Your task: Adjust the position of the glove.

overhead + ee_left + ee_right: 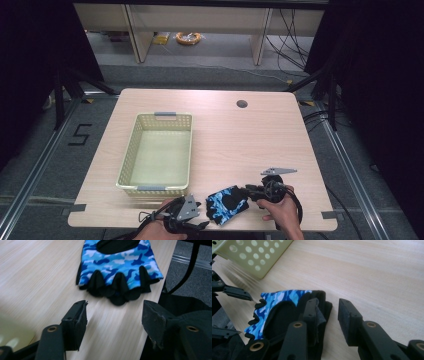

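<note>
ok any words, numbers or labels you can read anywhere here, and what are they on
"5": a black mark on the grey floor left of the table.
No print can be read on the blue camouflage glove, the basket, or either gripper.

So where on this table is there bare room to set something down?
Bare wood runs right of the basket up to the far edge and cable hole. The near edge is crowded: glove between the left gripper and right gripper.
</note>
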